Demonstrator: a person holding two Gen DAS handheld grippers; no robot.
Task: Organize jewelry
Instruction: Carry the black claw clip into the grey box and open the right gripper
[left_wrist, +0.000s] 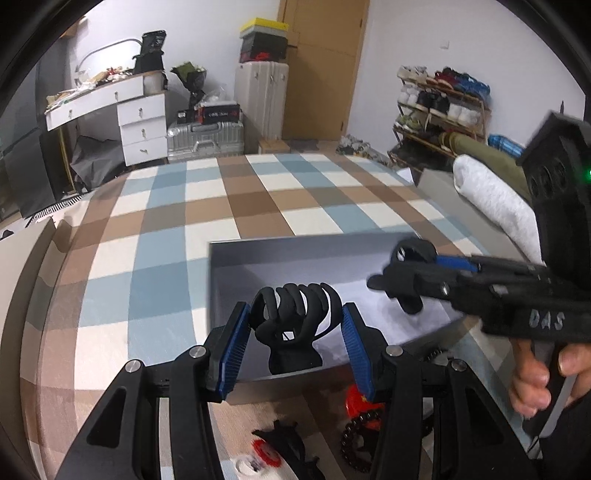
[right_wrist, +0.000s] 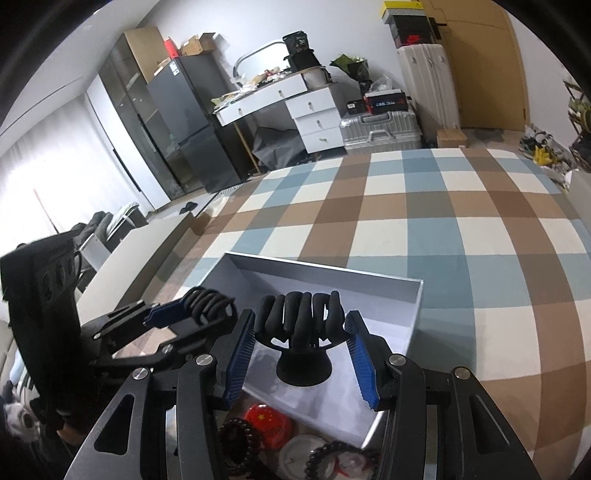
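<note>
The left gripper (left_wrist: 295, 343) holds a black hand-shaped jewelry stand (left_wrist: 293, 325) between its blue pads (left_wrist: 232, 354), over the near edge of the open grey box (left_wrist: 258, 254) on the checked bed (left_wrist: 166, 221). The right gripper (right_wrist: 301, 354) likewise brackets a second stand (right_wrist: 301, 332) inside the box; contact on either pad is uncertain. These stands look rigid, light plastic, best gripped across the wrist or curled fingers. Beaded bracelets (right_wrist: 236, 443) lie nearer. "DAS" is readable on the right gripper's body.
</note>
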